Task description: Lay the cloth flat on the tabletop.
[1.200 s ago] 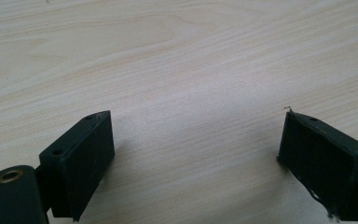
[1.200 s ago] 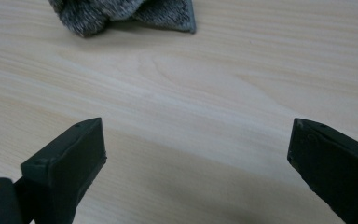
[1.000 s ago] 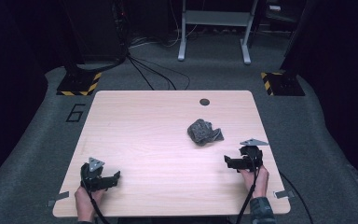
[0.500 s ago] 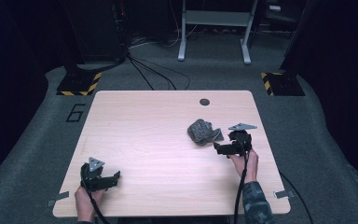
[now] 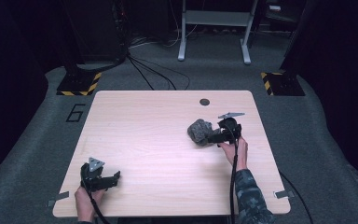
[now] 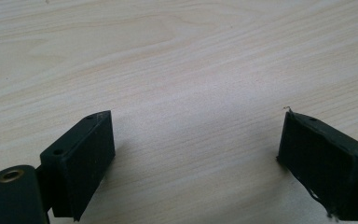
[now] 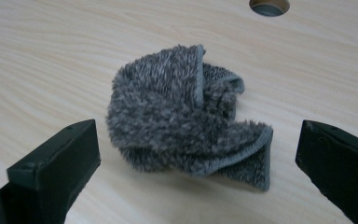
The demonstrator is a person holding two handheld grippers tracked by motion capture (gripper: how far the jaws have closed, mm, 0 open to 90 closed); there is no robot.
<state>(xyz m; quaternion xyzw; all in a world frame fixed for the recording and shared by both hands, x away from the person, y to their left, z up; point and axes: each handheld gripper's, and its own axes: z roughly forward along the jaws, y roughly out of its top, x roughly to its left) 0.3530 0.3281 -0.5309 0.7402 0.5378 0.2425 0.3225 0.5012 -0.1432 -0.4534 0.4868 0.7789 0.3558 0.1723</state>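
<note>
- A pale wooden table was seen from the high view, standing on grey carpet, with nearly all of its top bare.
- A person's right hand came in from the bottom edge on a patterned sleeve, and the left hand was held at the near left corner of the table.
- The right gripper was held just right of a crumpled grey cloth, its jaws pointed at the cloth; a black cable trailed back along the forearm.
- In the right gripper view the jaws were spread wide, one at each side of the cloth, and no pad was seen to touch it. The cloth lay between and just ahead of them.
- The left gripper was held low over the near left of the table, well apart from the cloth. In the left gripper view its jaws were spread wide over bare wood.
- The cloth was a fluffy, folded heap with a stitched hem, lying on the right half of the table, toward the far side.
- A small round hole was set in the tabletop near the far edge, beyond the cloth.
</note>
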